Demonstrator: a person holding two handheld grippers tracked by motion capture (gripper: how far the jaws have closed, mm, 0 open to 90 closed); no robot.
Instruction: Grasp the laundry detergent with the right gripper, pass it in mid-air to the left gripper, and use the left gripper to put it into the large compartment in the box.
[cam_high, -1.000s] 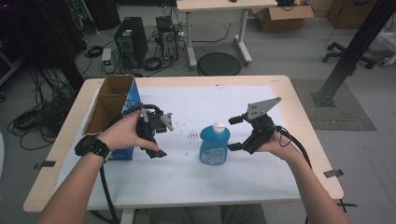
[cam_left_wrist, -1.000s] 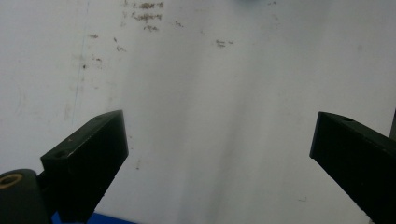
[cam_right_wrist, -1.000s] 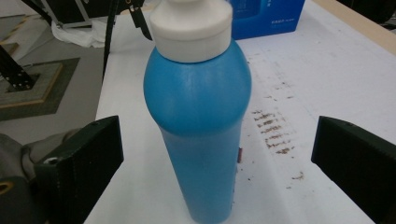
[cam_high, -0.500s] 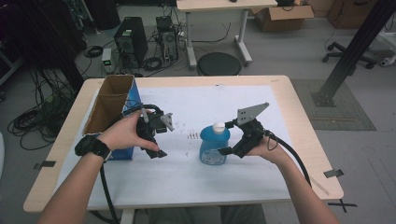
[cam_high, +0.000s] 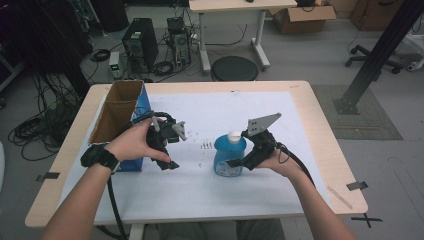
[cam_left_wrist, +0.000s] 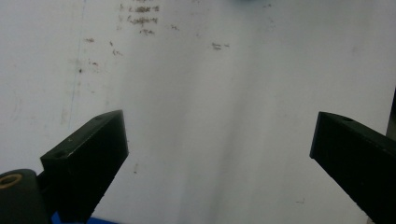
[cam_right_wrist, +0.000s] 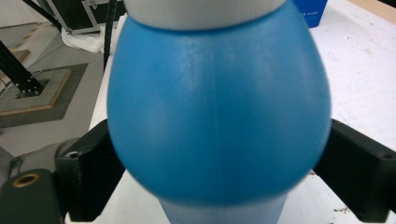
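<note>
The room is a workshop with a grey floor, where computer towers (cam_high: 137, 44) and many cables lie behind a light wooden bench (cam_high: 320, 125) covered by a white sheet (cam_high: 210, 185). On this sheet, a little right of the middle, stands a blue rounded plastic bottle with a white cap (cam_high: 229, 156). Its long axis is vertical and the cap points straight up; the body is widest near the shoulder and becomes narrower toward the base.

The right claw (cam_high: 239, 161) comes to the bottle from the right side, held by the person's right hand (cam_high: 278, 161). In the right gripper view the bottle (cam_right_wrist: 219, 116) sits between the two black jaws, one at each side of the blue belly. The jaws have just been closing, and they are now very close to the plastic or touching it; I cannot tell if they already press on it.

The left claw (cam_high: 169, 159) is well apart from the bottle, to the left, beside an open brown cardboard box with a blue side (cam_high: 120, 120). In the left gripper view its jaws stand wide apart above the white sheet (cam_left_wrist: 210, 116), with nothing between them
</note>
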